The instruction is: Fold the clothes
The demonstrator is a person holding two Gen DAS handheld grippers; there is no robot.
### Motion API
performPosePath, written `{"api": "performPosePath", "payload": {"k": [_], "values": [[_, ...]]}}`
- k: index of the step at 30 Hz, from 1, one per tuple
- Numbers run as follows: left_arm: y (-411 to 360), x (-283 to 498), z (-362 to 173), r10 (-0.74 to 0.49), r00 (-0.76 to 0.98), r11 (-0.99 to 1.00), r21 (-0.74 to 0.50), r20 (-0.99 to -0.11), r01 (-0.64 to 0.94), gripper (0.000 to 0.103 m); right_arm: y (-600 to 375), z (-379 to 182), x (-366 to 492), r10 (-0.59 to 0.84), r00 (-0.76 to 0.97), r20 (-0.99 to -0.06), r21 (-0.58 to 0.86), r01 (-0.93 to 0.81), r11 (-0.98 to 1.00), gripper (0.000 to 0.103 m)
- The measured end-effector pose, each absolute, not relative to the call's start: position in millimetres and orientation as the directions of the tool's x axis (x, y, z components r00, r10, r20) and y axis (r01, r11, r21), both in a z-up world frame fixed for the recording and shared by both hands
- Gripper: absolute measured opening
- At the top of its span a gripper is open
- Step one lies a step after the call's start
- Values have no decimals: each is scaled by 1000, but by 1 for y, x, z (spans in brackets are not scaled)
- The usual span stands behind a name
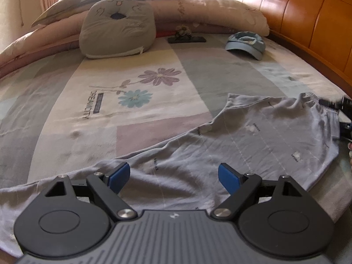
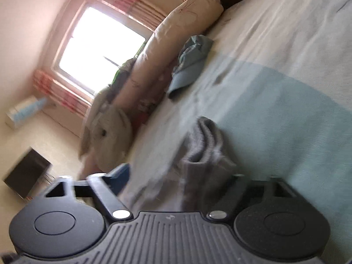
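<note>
A pale grey-lilac garment (image 1: 253, 140) with small prints lies spread across the near side of the bed. My left gripper (image 1: 173, 176) hovers just over its near part, open, blue pads (image 1: 120, 176) wide apart with nothing pinched. My right gripper (image 1: 337, 105) shows at the far right edge, at the gathered waistband. In the blurred right wrist view the right gripper (image 2: 176, 176) has a bunched, raised fold of the garment (image 2: 206, 145) between its jaws. Its left finger (image 2: 120, 173) stands wide; fabric hides the right finger.
The bed (image 1: 154, 114) carries a patchwork sheet with flower prints. A blue cap (image 1: 246, 45), a grey cushion (image 1: 116, 33), a dark flat object (image 1: 187, 39) and rolled quilts (image 1: 209, 11) lie at the back. The wooden headboard (image 1: 297, 15) runs along the right.
</note>
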State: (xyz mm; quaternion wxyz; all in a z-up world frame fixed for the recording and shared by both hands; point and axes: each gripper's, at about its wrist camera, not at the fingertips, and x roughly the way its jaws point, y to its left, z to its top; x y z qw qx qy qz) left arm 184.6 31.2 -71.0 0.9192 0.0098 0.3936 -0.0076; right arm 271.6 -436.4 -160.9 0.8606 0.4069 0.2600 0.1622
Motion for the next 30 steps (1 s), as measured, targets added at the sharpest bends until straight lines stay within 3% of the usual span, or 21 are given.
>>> {"api": "performPosePath", "payload": {"k": [2,7,9,10,30], "values": [[30,184,-70,-7,692,1000,14,-722,25,87,-444,-166,270,465,819,-336,787,-27,616,43],[23,182,-67,-14,698,999,22,-716,43,87,-433,-163,285,432,814,-389,724,-19,689,40],[22,180,-66,-14,698,998,27,-716,48,87,-429,-160,284,402,813,-421,691,1,723,24],[21,180,-65,-14,698,998,29,-716,50,87,-431,-160,282,392,814,-429,693,18,721,21],[29,176,-66,-14,700,999,27,-714,47,87,-453,-140,242,279,822,-496,608,99,788,20]]}}
